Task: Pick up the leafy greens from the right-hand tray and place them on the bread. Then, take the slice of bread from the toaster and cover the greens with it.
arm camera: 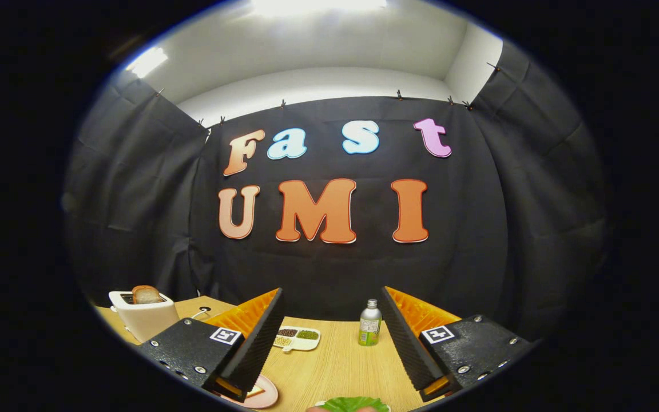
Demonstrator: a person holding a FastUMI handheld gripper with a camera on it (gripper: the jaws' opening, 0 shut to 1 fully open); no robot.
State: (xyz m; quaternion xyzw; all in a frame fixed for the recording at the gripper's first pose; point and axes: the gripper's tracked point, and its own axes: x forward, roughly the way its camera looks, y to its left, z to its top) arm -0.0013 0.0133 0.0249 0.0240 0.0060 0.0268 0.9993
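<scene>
Leafy greens (354,404): bright green, ruffled edge, lying low on the wooden bench (335,360) between the jaws, partly cut off from sight. Jaws (329,326) spread wide, holding nothing. Browned bread slice (146,294) stands up out of white toaster (145,317), beyond the left finger; pink plate (264,395) beside that finger.

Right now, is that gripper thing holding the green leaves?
No. The gripper is open above the table, with the leafy greens lying untouched below its fingers.
</scene>
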